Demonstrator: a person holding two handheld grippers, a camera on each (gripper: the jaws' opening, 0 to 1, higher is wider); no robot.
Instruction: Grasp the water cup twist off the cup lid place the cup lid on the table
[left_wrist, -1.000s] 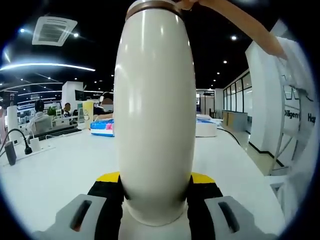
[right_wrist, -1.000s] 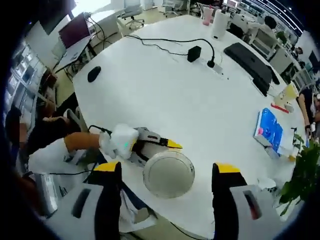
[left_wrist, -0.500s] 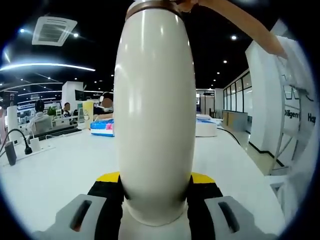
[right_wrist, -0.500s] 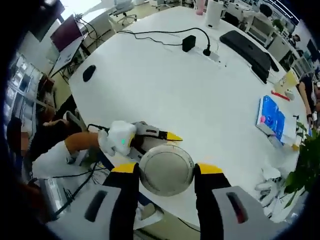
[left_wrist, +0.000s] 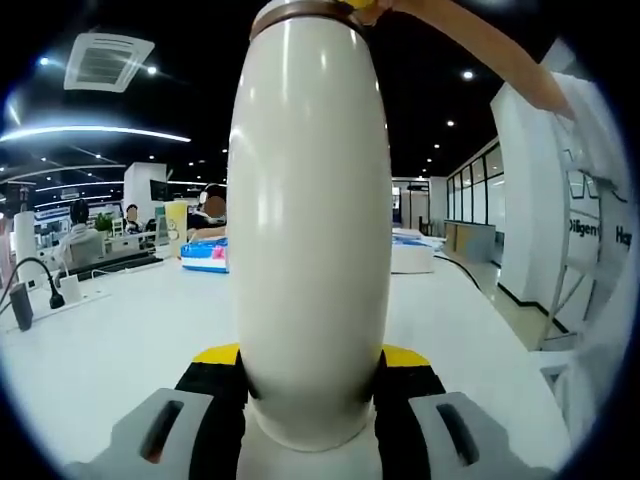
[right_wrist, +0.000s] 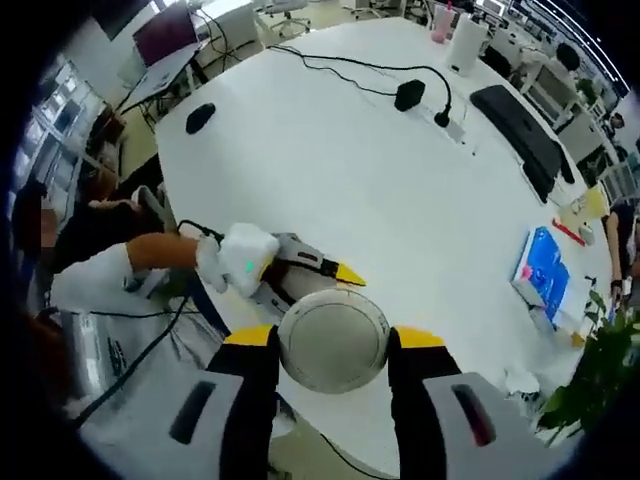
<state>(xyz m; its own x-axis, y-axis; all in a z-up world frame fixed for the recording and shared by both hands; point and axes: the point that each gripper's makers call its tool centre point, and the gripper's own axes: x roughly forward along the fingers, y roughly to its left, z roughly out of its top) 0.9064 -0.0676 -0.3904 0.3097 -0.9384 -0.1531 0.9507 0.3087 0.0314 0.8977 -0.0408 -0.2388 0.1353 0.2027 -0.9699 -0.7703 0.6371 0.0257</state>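
Cream, smooth-bodied water cup (left_wrist: 310, 230) stands upright between the two jaws of my left gripper (left_wrist: 308, 385), which is clamped on its lower body; the yellow-tipped black jaws press against it on both sides. Near the cup's top runs a thin brown band, just under the lid.

From above, in the right gripper view, the round silver-grey cup lid (right_wrist: 333, 340) sits between the jaws of my right gripper (right_wrist: 328, 345), which is closed on the lid from both sides, the yellow tips touching its rim. The lid is on the cup. Just beyond the lid, the left gripper's yellow jaw tip and grey body reach in from the left, held by my white-gloved hand (right_wrist: 238, 260).

The cup is at the near edge of a large white round worktop (right_wrist: 350, 180). Farther across the worktop lie a black computer mouse (right_wrist: 200, 117), a black power adapter with its cable (right_wrist: 410, 96), a black keyboard (right_wrist: 530, 125) at the far right, and a blue book (right_wrist: 543, 271) near the right edge. A green leafy plant (right_wrist: 598, 375) shows at the right, beside the worktop's edge.
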